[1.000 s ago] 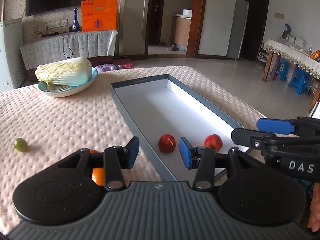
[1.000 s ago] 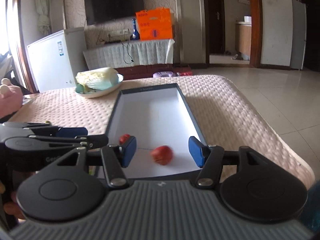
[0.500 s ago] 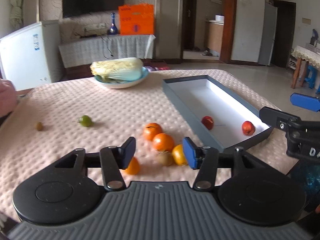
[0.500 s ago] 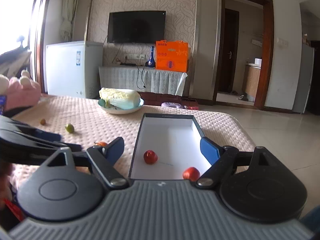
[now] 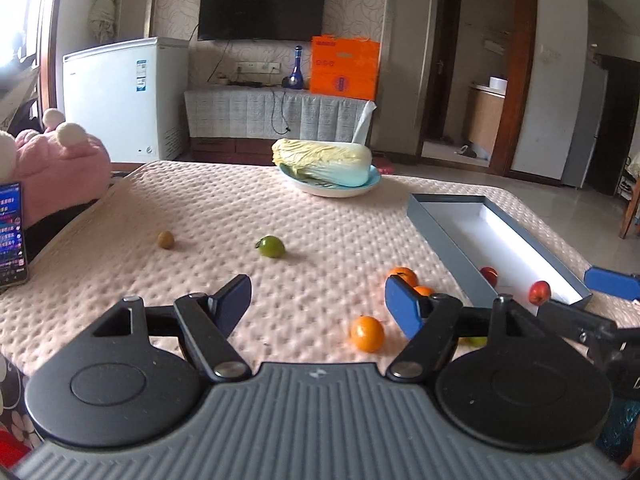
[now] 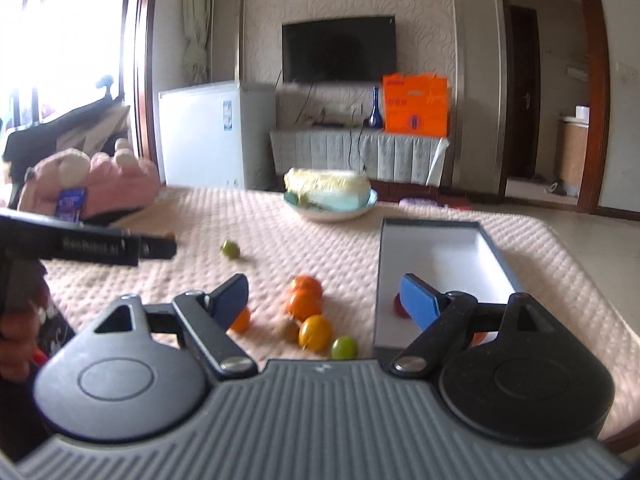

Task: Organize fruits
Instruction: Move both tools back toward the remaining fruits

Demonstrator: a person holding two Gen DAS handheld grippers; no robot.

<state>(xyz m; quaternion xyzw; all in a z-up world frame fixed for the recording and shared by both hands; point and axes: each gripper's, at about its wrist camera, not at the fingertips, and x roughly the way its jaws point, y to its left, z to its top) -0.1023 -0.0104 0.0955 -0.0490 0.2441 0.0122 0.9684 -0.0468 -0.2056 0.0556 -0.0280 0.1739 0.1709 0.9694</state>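
A grey box (image 5: 448,236) with a white floor lies at the right of the padded table and holds two red fruits (image 5: 539,292); the box also shows in the right wrist view (image 6: 500,258). Oranges (image 5: 367,333) lie left of the box, clustered in the right wrist view (image 6: 304,302) with a yellow fruit (image 6: 316,332) and a green one (image 6: 344,347). A green fruit (image 5: 272,246) and a brown one (image 5: 165,239) lie farther left. My left gripper (image 5: 318,304) is open and empty above the table. My right gripper (image 6: 324,300) is open and empty above the cluster.
A blue plate with a cabbage (image 5: 324,160) stands at the table's far side. A phone (image 5: 12,232) and a pink plush (image 5: 60,168) are at the left edge. The table's right edge drops to the floor beyond the box.
Both grippers have pulled back from the box and swung left, so the loose fruit on the cloth now fills the views. Both sets of jaws have opened wider.
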